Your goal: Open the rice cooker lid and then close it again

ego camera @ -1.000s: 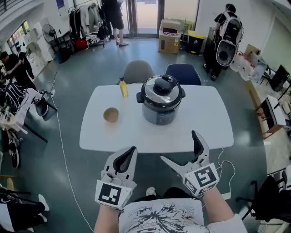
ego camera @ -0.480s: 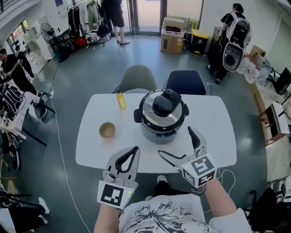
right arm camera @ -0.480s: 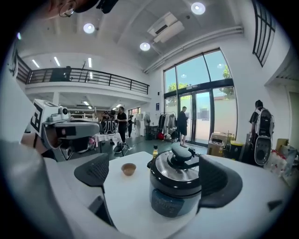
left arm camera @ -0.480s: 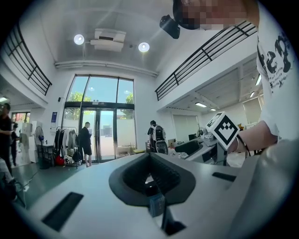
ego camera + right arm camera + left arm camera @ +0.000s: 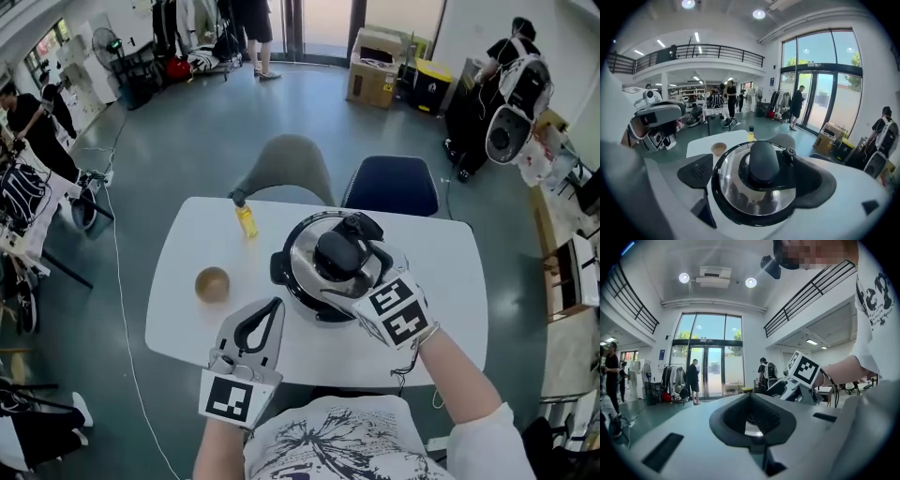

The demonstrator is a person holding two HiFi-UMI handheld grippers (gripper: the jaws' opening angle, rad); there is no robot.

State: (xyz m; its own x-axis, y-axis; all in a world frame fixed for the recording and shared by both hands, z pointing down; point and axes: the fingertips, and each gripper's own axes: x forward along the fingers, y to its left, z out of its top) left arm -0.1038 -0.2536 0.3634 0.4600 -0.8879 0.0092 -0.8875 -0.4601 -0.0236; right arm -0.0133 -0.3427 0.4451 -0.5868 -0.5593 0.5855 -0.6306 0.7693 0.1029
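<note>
Right hand-held gripper [image 5: 354, 275] is spread wide above the rice cooker [image 5: 323, 272], tilted downward, and its jaws have just been closing a little. In the right gripper view the lid's black knob [image 5: 761, 161] stands between the two dark pads [image 5: 697, 173]. The pad on that view's left sits out over the shiny lid's [image 5: 740, 197] rim, clearly apart from the knob. The pad on the right lies close against the black centre piece beside the small valve [image 5: 789, 152], and contact there cannot be made out. Neither pad is pressing on the knob, so nothing is grasped. In the head view this hand-held gripper's marker cube [image 5: 394, 314] hangs over the cooker's near right side.

The left hand-held gripper [image 5: 266, 314] has its jaws brought together at the tips, with nothing held between them. It points level and hovers over the near edge of the tabletop [image 5: 441, 272], just beside the cooker's near left side and not touching it.

The rice cooker stands near the middle of the white tabletop with its lid down and seated. On the head view's left, a small wooden bowl [image 5: 212, 284] sits apart from the cooker. A yellow bottle [image 5: 246, 220] stands farther back, near the far edge. Behind the tabletop, a grey chair [image 5: 286, 167] and a dark blue chair [image 5: 392, 186] are pushed up to it. Several people stand well off in the room beyond.
</note>
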